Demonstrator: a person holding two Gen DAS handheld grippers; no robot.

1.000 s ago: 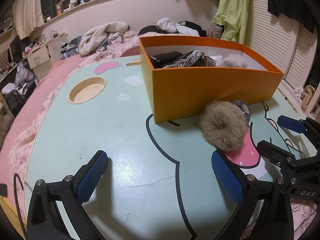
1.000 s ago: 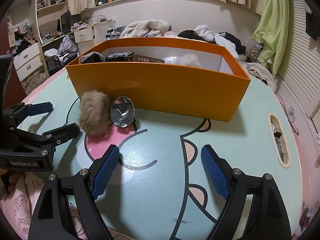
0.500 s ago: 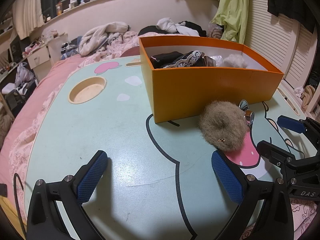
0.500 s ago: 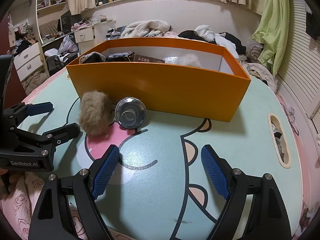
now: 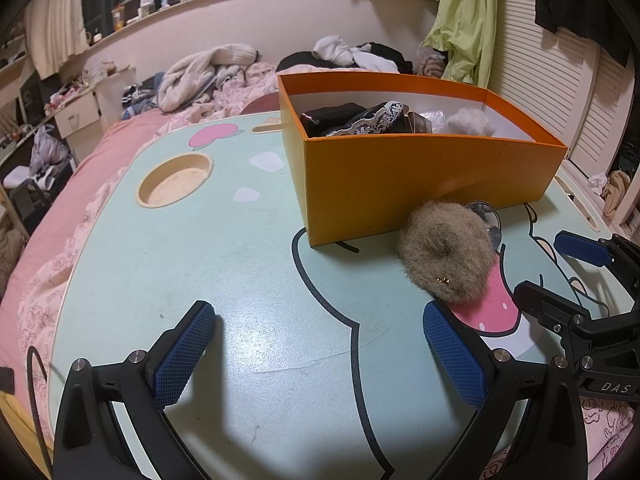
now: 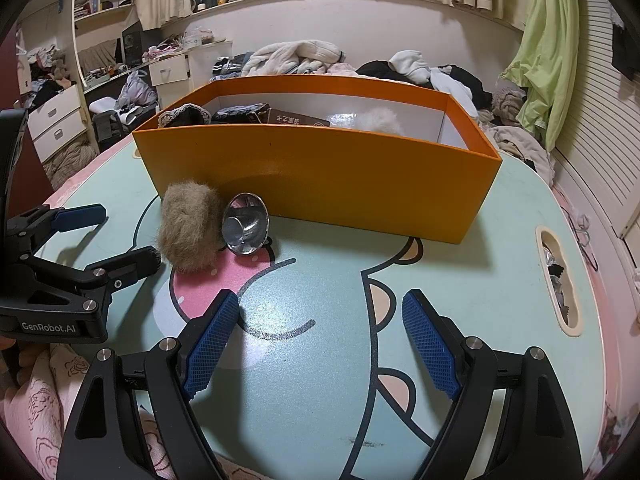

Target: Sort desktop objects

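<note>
A brown furry pompom lies on the mint cartoon-print table, just in front of the orange box. A small shiny metal cup lies tipped on its side against the pompom's right. The box holds black lace cloth, a dark carton and a white fluffy ball. My left gripper is open and empty, left of the pompom. My right gripper is open and empty, short of the metal cup.
A round cup recess sits at the table's far left, and a slot with small items lies at its right edge. Pink bedding, piled clothes and drawers surround the table.
The metal cup rolled beside the pompom: its mouth turned toward the right wrist camera, then tipped back to an angle. Both grippers kept still.
</note>
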